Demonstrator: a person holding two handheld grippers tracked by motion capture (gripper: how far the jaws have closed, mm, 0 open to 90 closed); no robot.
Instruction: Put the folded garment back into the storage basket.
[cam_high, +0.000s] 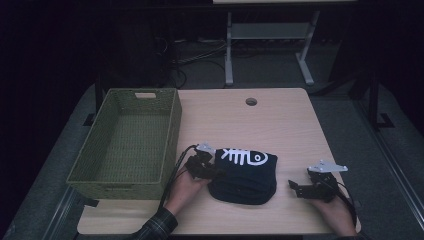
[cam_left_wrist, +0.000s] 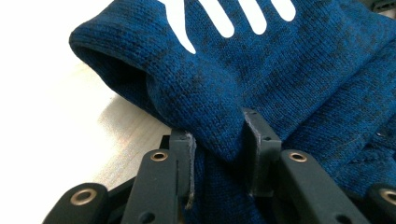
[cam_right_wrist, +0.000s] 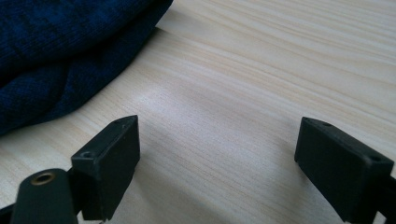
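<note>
On the table (cam_high: 295, 125), the left gripper (cam_left_wrist: 219, 149) pinched a fold of the sweater (cam_high: 245, 175). The right gripper (cam_right_wrist: 217, 163) sat spread wide just beside it, holding nothing.

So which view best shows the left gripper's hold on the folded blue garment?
The left gripper view: the left gripper has its jaws pinching a fold of the blue garment at its edge. The high view shows that gripper against the garment's left side, contact too small to judge. The right gripper view catches a corner of cloth.
</note>
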